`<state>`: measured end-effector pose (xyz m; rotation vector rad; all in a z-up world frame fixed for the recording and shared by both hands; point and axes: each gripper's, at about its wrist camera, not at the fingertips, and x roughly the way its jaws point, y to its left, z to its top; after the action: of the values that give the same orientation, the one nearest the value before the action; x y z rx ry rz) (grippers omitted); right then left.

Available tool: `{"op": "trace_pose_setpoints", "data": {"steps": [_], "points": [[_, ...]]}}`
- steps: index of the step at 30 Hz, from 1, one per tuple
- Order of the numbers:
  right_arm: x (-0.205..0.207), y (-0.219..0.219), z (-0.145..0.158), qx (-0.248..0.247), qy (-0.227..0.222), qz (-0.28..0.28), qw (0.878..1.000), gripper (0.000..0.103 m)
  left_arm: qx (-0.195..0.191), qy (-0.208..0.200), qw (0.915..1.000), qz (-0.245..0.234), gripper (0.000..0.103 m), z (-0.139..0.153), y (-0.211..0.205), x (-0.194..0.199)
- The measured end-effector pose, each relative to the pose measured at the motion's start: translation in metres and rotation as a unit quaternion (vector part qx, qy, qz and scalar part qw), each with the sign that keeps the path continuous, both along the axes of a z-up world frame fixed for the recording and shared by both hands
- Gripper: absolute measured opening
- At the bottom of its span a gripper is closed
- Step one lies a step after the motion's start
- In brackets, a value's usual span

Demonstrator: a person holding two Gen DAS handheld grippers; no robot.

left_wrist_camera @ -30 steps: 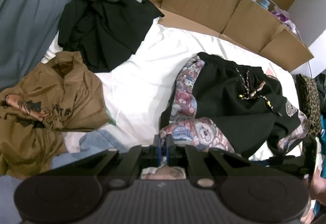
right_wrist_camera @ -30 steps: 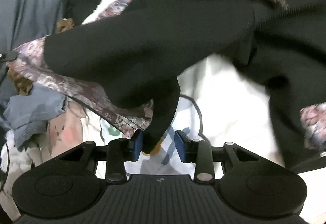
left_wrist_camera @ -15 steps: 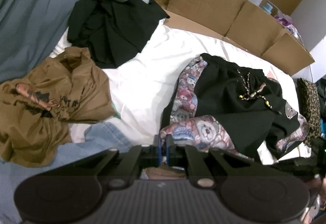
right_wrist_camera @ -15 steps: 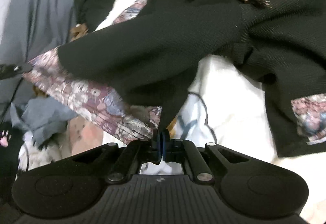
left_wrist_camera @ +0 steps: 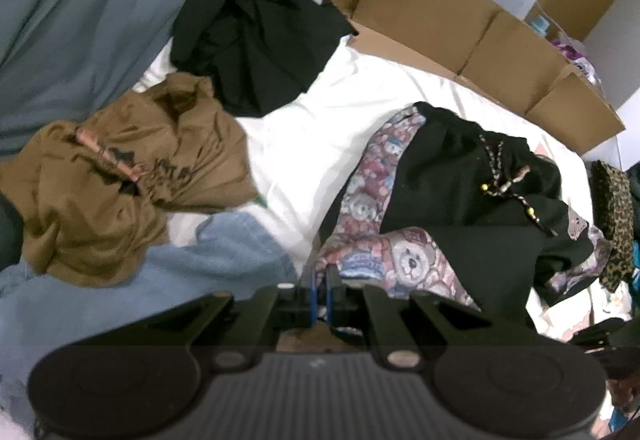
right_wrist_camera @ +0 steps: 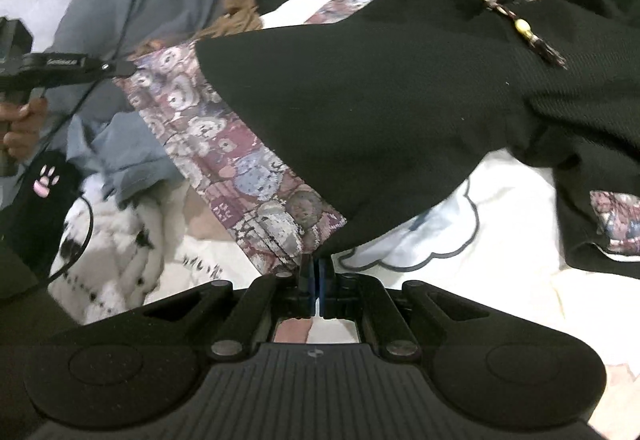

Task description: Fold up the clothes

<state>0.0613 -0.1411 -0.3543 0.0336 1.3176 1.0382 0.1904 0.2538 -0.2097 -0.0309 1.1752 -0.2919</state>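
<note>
Left wrist view: a bed point(left_wrist_camera: 344, 111) in a white sheet carries everything, with flattened cardboard point(left_wrist_camera: 448, 27) along its far edge and a grey-blue blanket point(left_wrist_camera: 80, 19) over its far left corner. Black shorts point(left_wrist_camera: 452, 191) with teddy-bear side panels lie toward the bed's right edge, drawstring on top. A brown shirt point(left_wrist_camera: 120, 175) sits crumpled at the left edge, a black garment point(left_wrist_camera: 256, 43) beyond it toward the far edge, and light blue cloth point(left_wrist_camera: 192, 268) along the near edge. The left tool point(left_wrist_camera: 319, 294) is clenched on the shorts' bear-print hem — its blue pads pinch the fabric at the near edge.

Right wrist view: the shorts point(right_wrist_camera: 380, 87) are stretched between the two tools, the bear-print band running along the lifted hem. The right tool point(right_wrist_camera: 317, 280) is clenched on the hem's other corner, where the band meets black fabric. The left tool point(right_wrist_camera: 120, 68) shows at the frame's left, on the band's far end.
</note>
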Motion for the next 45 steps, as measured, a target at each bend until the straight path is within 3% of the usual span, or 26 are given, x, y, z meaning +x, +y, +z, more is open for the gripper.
{"op": "trace_pose_setpoints", "data": {"steps": [3, 15, 28, 32, 37, 41, 45], "points": [[-0.007, 0.003, -0.003, -0.006, 0.002, 0.027, 1.0, 0.0, 0.011, 0.019, 0.9997, 0.013, 0.004, -0.013, 0.004, -0.004], [-0.026, 0.0, -0.028, -0.042, 0.024, 0.062, 0.997, 0.0, 0.062, 0.117, 0.9898, 0.052, 0.004, -0.112, 0.017, -0.022], [-0.035, 0.017, -0.04, -0.047, 0.065, 0.088, 0.993, 0.002, 0.112, 0.124, 0.9828, 0.079, 0.005, -0.123, 0.036, -0.033], [-0.025, 0.0, -0.031, -0.056, 0.059, 0.064, 0.995, 0.003, 0.101, 0.135, 0.9812, 0.093, 0.009, -0.115, 0.041, -0.025], [0.004, -0.041, -0.006, -0.058, 0.026, -0.016, 0.998, 0.005, 0.085, 0.114, 0.985, 0.098, 0.01, -0.084, 0.042, -0.011], [0.03, -0.077, 0.017, -0.055, -0.009, -0.091, 0.994, 0.024, 0.071, 0.085, 0.9908, 0.077, 0.01, -0.052, 0.03, 0.017], [0.053, -0.112, 0.042, -0.053, -0.043, -0.163, 0.984, 0.024, 0.07, 0.051, 0.9949, 0.052, 0.01, -0.018, 0.01, 0.052]]}}
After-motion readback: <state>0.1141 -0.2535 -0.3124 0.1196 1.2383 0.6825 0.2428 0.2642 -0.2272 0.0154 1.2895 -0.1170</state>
